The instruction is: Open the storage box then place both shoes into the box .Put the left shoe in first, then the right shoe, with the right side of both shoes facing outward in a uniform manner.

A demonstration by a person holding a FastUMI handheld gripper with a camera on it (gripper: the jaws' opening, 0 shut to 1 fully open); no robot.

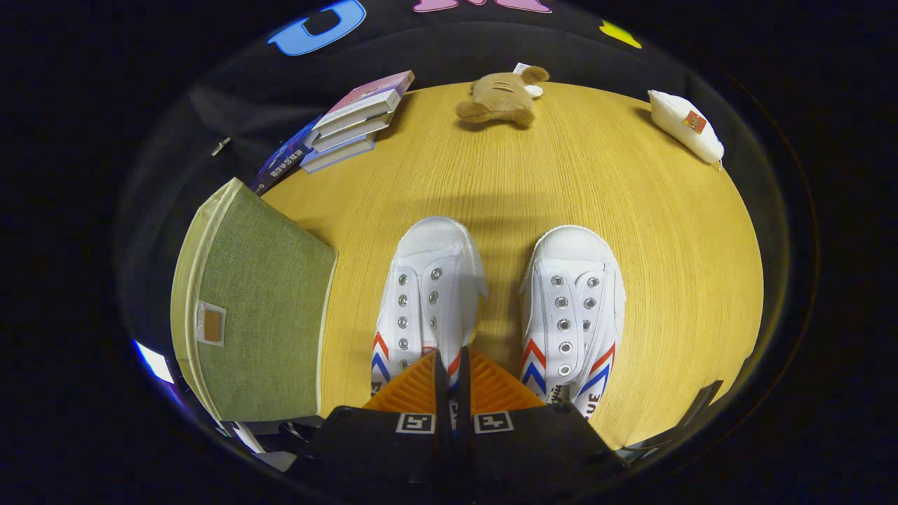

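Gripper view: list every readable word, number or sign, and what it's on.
"UE": end of a cut-off word on the side of the white shoe right of the fingers.
Dark book spine: print too blurred to read.
Gripper: square coded markers, no words; fingers nearly together at the heel of the other shoe.
Patches on the green box and white pillow: nothing legible.
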